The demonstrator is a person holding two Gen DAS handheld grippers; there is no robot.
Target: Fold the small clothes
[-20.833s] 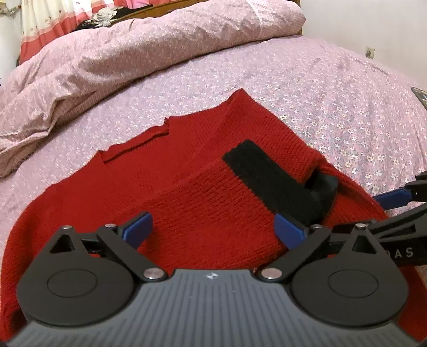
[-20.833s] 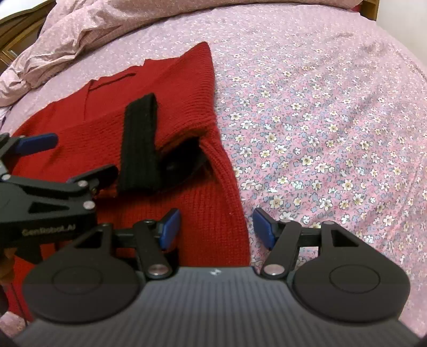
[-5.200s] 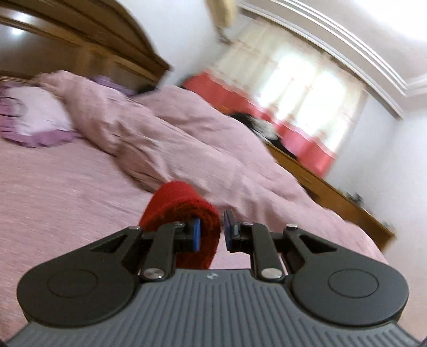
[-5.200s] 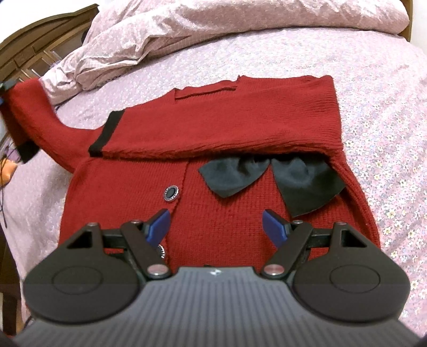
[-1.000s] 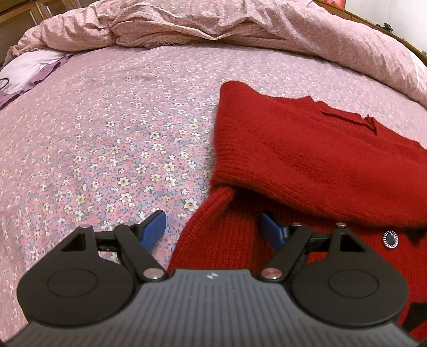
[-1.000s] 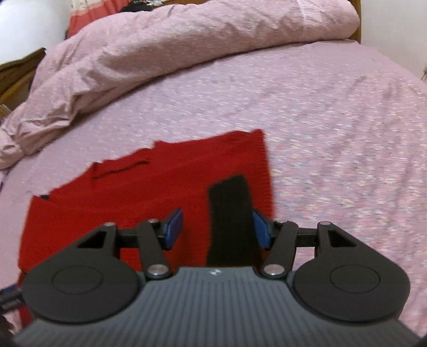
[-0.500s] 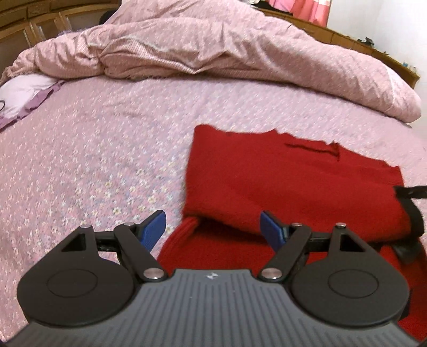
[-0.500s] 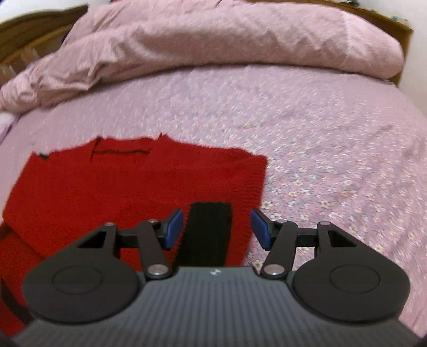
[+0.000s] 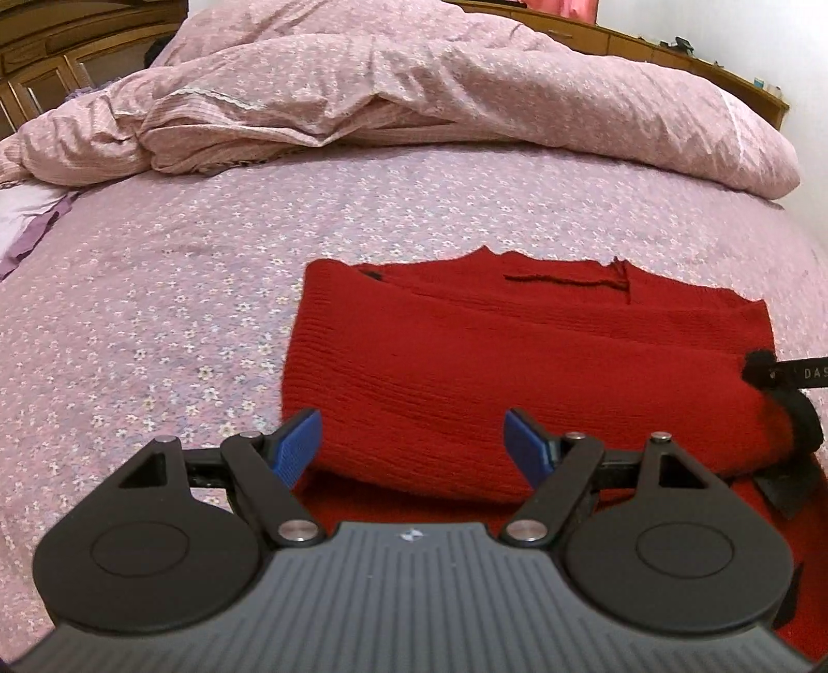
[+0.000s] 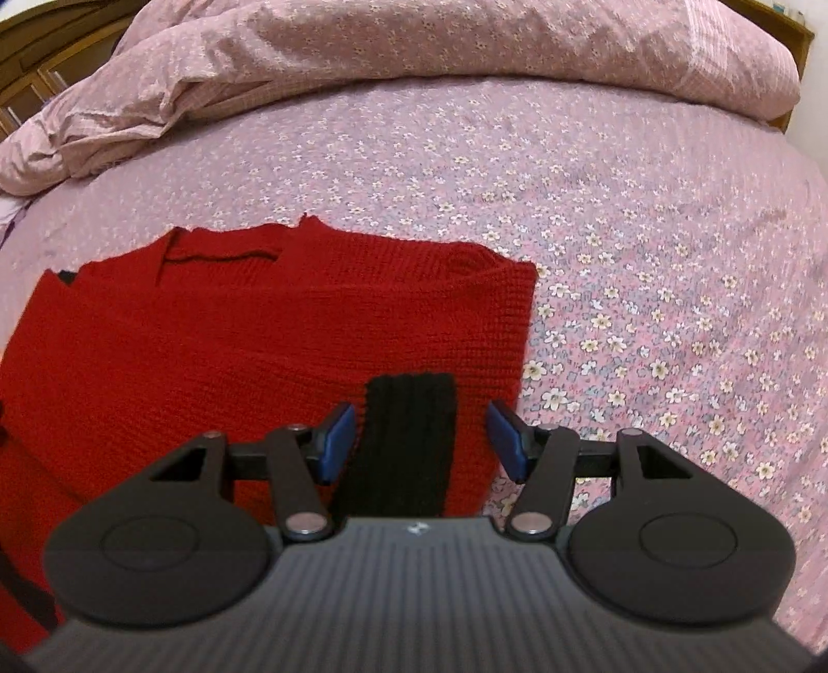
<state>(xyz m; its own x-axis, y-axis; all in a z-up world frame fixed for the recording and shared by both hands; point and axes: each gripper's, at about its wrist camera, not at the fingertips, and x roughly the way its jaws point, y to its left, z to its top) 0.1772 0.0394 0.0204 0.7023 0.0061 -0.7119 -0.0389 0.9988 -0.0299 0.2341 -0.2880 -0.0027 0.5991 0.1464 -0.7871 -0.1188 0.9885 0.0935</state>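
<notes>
A small red knit cardigan (image 9: 522, 352) lies flat on the flowered bedspread (image 9: 155, 321), both sleeves folded across its front. My left gripper (image 9: 413, 440) is open and empty, hovering over the cardigan's left part. In the right wrist view the cardigan (image 10: 248, 331) fills the left half. My right gripper (image 10: 422, 434) is open, its blue pads (image 10: 339, 440) on either side of the black sleeve cuff (image 10: 409, 429) without closing on it. The right gripper's finger and that cuff (image 9: 786, 409) show at the right edge of the left wrist view.
A crumpled pink duvet (image 9: 414, 88) lies across the far side of the bed, also in the right wrist view (image 10: 414, 46). Wooden furniture (image 9: 46, 62) stands behind it. A purple-edged pillow (image 9: 26, 228) is at the far left.
Both grippers have pulled back and risen a little, so more of the folded cardigan shows. The left view has swung right. Both stay open.
</notes>
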